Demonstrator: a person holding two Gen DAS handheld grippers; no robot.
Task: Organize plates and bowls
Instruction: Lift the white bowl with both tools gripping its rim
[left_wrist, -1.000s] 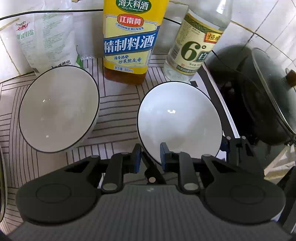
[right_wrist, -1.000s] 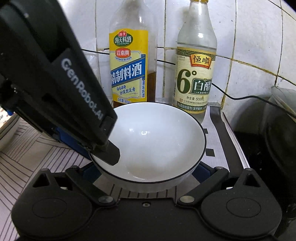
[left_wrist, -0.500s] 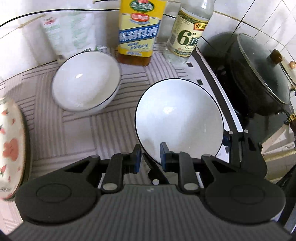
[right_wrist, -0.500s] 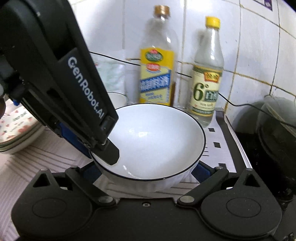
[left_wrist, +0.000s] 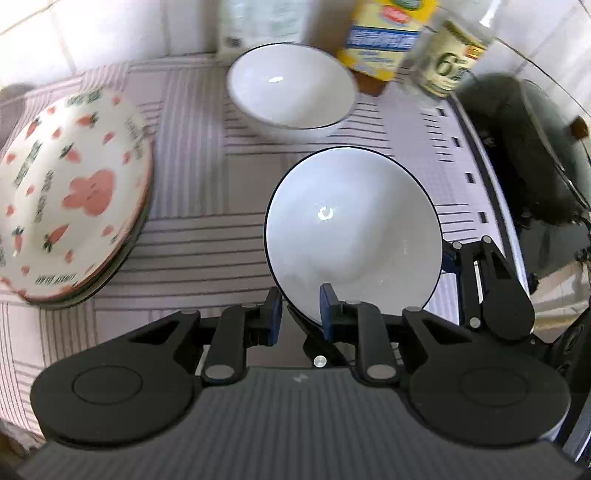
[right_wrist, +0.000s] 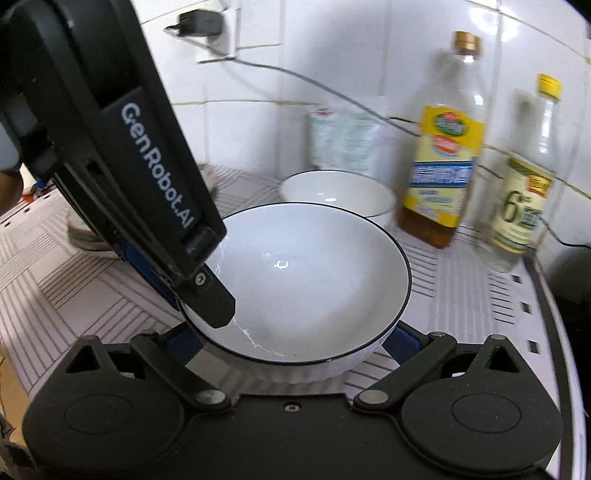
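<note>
Striped countertop cloth (left_wrist: 192, 229) spread beneath both tools. Ahead-left of the left gripper (left_wrist: 297, 314): stack of carrot-and-bunny patterned plates (left_wrist: 70, 199). Dark lidded pot (left_wrist: 532, 162) at far right. Directly ahead: white bowl with thin dark rim (left_wrist: 351, 236), raised off the cloth and carried between both tools. Left gripper nearly closed, pinching the near rim, one pad inside the bowl and one outside. Right gripper (right_wrist: 295, 332) spread wide around the same bowl's base, blue pads pressed against opposite sides of its outer wall. Second white bowl (left_wrist: 291, 92) resting on the cloth beyond the held one, apart from it. Behind that, against the tiled wall: white packet (right_wrist: 343, 144), yellow-labelled bottle (right_wrist: 439, 155) and clear bottle with a green "6" label (right_wrist: 524, 192), side by side.
</note>
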